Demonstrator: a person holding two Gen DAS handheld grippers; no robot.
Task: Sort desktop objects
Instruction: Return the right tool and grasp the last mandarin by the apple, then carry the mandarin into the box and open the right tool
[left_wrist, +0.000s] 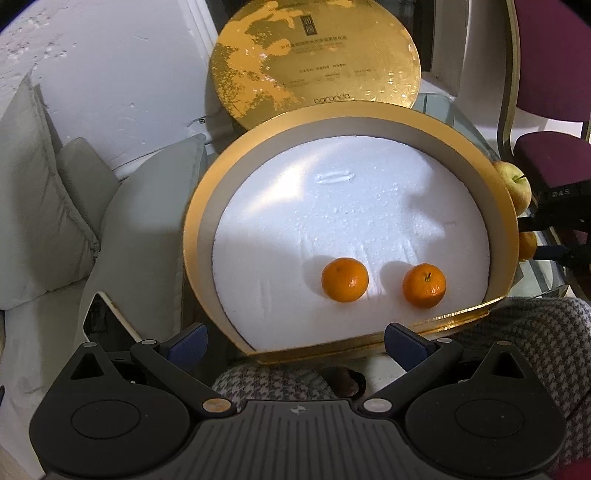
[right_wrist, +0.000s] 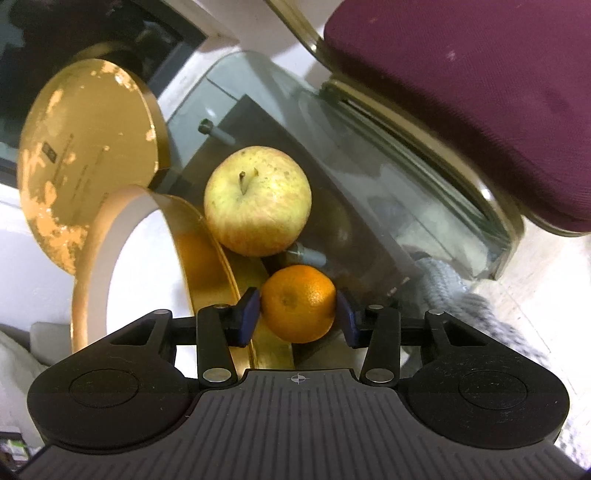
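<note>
Right wrist view: right gripper (right_wrist: 298, 316) clamping small orange mandarin (right_wrist: 298, 303) beside round gold-rimmed foam-lined box (right_wrist: 207, 258). Left gripper (left_wrist: 294, 341) gaping wide, holding nothing. Two mandarins (left_wrist: 345, 280) boxed; yellow-green apple (right_wrist: 258, 200) awaiting sorting.

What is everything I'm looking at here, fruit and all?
oranges in box: two, orange, on the white foam.
held orange: one, orange, outside the box wall.
apple: one, yellow-green, on the glass table beside the box.
box: one, gold, round, open.
lid: one, gold, propped behind the box.
glass table: one, clear.
chair: one, maroon.
cushions: grey, left.
left gripper: black, open.
right gripper: black, clamping the orange.
</note>
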